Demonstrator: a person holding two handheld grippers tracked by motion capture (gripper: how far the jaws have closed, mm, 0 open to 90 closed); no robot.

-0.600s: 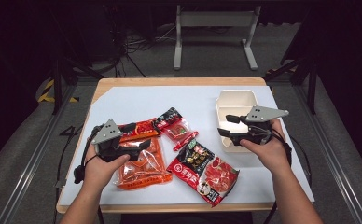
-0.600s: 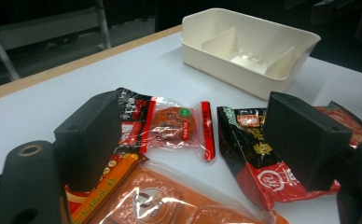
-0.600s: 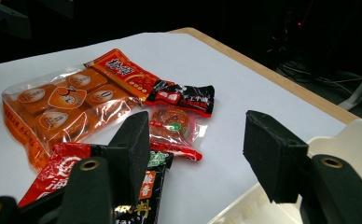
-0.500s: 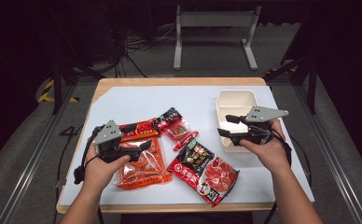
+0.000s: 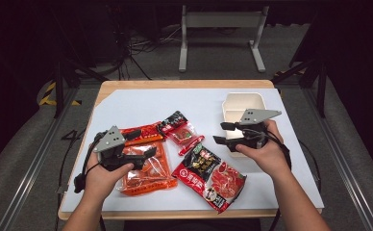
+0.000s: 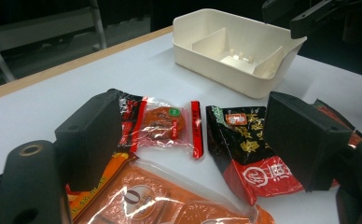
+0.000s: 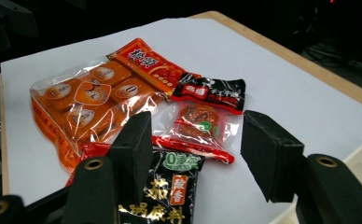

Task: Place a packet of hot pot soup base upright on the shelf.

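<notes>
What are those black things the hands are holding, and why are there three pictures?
A person holds a grabbing tool in each hand: the left tool and the right tool. Each has two black jaws, open here and holding nothing. One picture looks down from above the table. The other two come from small cameras riding on each tool. On the table lie an orange snack bag, a red and black packet, a small clear packet and an empty white box.

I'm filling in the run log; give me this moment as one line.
left gripper: open, over orange snack bag | right gripper: open, empty, beside white bin | clear red packet: on table
</notes>
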